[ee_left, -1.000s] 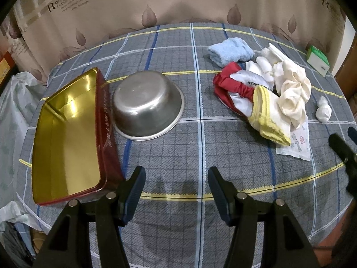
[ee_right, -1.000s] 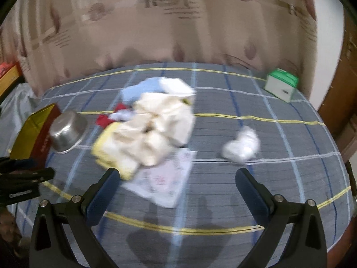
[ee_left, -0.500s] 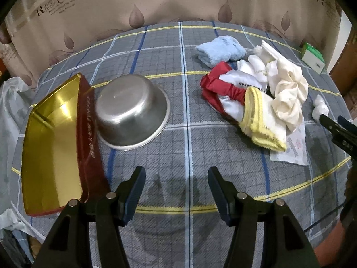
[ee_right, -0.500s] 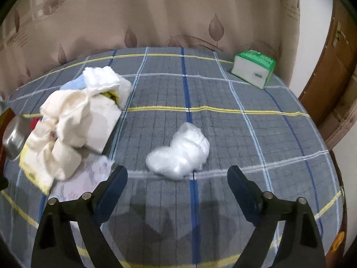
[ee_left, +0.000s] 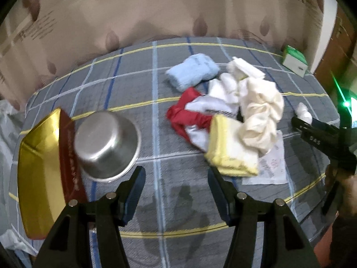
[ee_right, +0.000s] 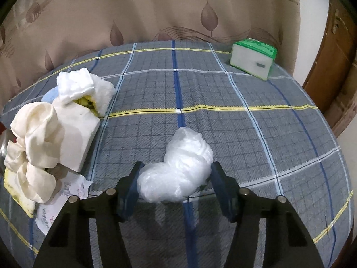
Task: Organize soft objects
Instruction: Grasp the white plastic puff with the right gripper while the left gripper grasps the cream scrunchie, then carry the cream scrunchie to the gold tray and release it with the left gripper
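A crumpled white plastic bag (ee_right: pixel 178 174) lies on the checked tablecloth between the fingers of my right gripper (ee_right: pixel 176 176). Its jaws are closing; the pads stand right at the bag's two sides without visibly squeezing it. In the left wrist view the same bag (ee_left: pixel 302 111) shows beyond the right gripper's tip (ee_left: pixel 296 121). My left gripper (ee_left: pixel 176 178) hovers open over bare cloth with nothing between its fingers. Ahead of it lies a heap of soft things: a red cloth (ee_left: pixel 185 116), a yellow-edged cloth (ee_left: pixel 229 154), a cream cloth (ee_left: pixel 261 116) and a light blue towel (ee_left: pixel 191 71).
An upturned steel bowl (ee_left: pixel 104 143) sits beside a gold tray with a red side (ee_left: pixel 38 167) at the left. A printed paper sheet (ee_left: pixel 270 165) lies under the heap. A green and white box (ee_right: pixel 252 60) stands at the far right. A curtain hangs behind the table.
My right gripper came down and forward over the white bag, and its jaws narrowed around it. My left gripper drifted toward the cloth heap, still open.
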A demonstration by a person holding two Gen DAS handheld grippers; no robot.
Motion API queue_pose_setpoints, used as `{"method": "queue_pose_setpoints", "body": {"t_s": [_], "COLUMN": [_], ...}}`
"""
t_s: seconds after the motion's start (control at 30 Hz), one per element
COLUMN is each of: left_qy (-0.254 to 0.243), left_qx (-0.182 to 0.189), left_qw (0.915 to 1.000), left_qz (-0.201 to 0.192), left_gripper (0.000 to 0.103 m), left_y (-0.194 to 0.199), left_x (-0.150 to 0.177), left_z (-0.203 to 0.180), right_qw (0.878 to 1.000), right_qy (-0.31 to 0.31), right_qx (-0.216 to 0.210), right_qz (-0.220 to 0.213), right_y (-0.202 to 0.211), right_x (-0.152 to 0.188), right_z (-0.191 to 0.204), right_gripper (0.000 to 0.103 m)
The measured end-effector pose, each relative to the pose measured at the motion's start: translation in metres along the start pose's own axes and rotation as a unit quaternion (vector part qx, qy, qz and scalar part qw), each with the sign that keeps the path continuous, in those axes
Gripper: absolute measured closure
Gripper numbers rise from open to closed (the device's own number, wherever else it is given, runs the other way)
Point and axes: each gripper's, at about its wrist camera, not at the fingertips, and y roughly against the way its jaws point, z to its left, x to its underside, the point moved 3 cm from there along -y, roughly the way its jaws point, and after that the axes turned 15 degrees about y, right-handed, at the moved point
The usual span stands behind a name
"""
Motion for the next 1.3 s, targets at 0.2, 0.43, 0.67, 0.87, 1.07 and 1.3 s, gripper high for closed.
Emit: {"method": "queue_pose_setpoints", "body": {"t_s": [0.2, 0.43, 0.67, 0.87, 1.07, 1.3], "left_qy": [-0.012, -0.031, -0.05, -0.04, -0.031, -0.016], "left_qx": [0.042, 0.108, 0.136, 0.126, 0.105, 0.108], "left_qw": [0.999, 0.9933, 0.9887, 0.9894, 0.9919, 0.992], "left_qz": [0.014, 0.027, 0.038, 0.06, 0.065, 0.064], "left_gripper": [0.044, 0.044, 0.044, 0.044, 0.044, 0.061], "left_y": [0.0, 0.004, -0.008, -0.034, -0.052, -0.057], "left_x": [-0.004, -0.01, -0.023, -0.032, -0.036, -0.037], "left_z": [-0.026, -0.06, -0.096, -0.113, -0.121, -0.115], "right_qw": [0.999, 1.0, 1.0, 1.0, 1.0, 0.999], "right_qy": [0.029, 0.015, 0.012, 0.012, 0.009, 0.009], "right_qx": [0.004, -0.013, -0.016, -0.018, -0.022, -0.023], "right_qz": [-0.012, -0.018, -0.02, -0.019, -0.021, -0.021], "right_y": [0.0, -0.005, -0.005, -0.006, -0.006, -0.006], "right_x": [0.002, 0.007, 0.007, 0.008, 0.008, 0.008], "right_z": [0.006, 0.004, 0.005, 0.005, 0.005, 0.005], "right_gripper": [0.061, 0.061, 0.061, 0.059, 0.059, 0.058]}}
